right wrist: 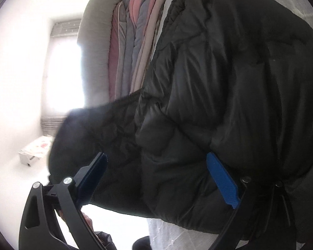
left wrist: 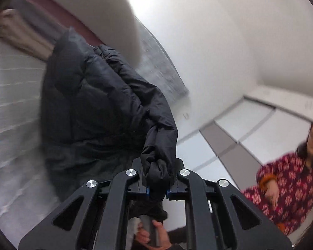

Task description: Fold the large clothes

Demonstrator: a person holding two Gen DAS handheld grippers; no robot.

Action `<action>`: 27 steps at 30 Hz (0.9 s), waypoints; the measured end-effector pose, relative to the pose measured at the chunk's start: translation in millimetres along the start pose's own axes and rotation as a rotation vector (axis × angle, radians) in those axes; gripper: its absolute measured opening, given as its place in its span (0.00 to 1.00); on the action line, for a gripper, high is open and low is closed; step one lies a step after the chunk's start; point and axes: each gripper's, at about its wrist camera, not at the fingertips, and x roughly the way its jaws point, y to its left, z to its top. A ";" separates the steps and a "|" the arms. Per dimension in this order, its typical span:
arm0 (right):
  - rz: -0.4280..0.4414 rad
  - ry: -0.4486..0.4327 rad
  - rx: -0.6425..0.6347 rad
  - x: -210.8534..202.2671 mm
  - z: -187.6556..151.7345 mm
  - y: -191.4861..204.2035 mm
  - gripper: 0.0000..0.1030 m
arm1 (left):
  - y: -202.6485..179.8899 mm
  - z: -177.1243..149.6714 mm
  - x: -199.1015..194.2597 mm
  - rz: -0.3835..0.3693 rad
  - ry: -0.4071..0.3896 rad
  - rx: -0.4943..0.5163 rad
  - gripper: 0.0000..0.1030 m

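1 black puffer jacket (left wrist: 94,104) is seen, its bulk spread over the grey bed (left wrist: 12,95). A bunched fold of it is clamped in the left gripper (left wrist: 157,177), fingers nearly closed, probably so that edge can be carried across for a fold. The right gripper (right wrist: 166,179) is held with fingers spread wide, jacket padding lying between them; whether they press on it cannot be told. 1 stack of folded blankets (right wrist: 135,41) stands beyond the jacket. 1 bystander (left wrist: 291,187) is seen away from the bed.
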 end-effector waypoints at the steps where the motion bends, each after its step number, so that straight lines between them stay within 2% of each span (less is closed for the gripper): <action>1: 0.031 -0.004 0.025 -2.9 0.1 -3.6 0.90 | -10.5 -3.5 26.3 -0.016 0.042 0.013 0.08; 4: 0.132 -0.017 0.096 -9.2 -0.4 -13.6 0.90 | -22.8 -16.4 91.8 -0.045 0.147 0.024 0.08; 8: 0.361 -0.063 0.222 -35.8 -0.9 -34.4 0.90 | -25.1 -53.8 145.3 -0.065 0.273 0.004 0.08; 13: 0.460 -0.107 0.252 -63.9 -6.7 -45.9 0.91 | -3.1 -106.6 198.0 -0.046 0.419 -0.042 0.08; 15: 0.473 -0.121 0.256 -72.7 -7.5 -48.8 0.91 | 9.5 -129.7 217.5 -0.017 0.483 -0.051 0.08; 18: 0.448 -0.147 0.241 -89.1 -5.5 -51.4 0.91 | 26.0 -156.7 241.5 0.047 0.558 -0.043 0.08; 22: 0.325 -0.232 0.178 -123.7 0.9 -45.9 0.93 | 43.0 -174.7 257.2 0.119 0.618 -0.024 0.09; 24: 0.282 -0.275 0.132 -139.4 4.7 -36.6 0.93 | 46.3 -180.5 260.6 0.158 0.636 0.013 0.10; 27: 0.288 -0.263 0.030 -149.6 15.8 -5.3 0.93 | 49.1 -190.2 266.2 0.207 0.668 0.064 0.12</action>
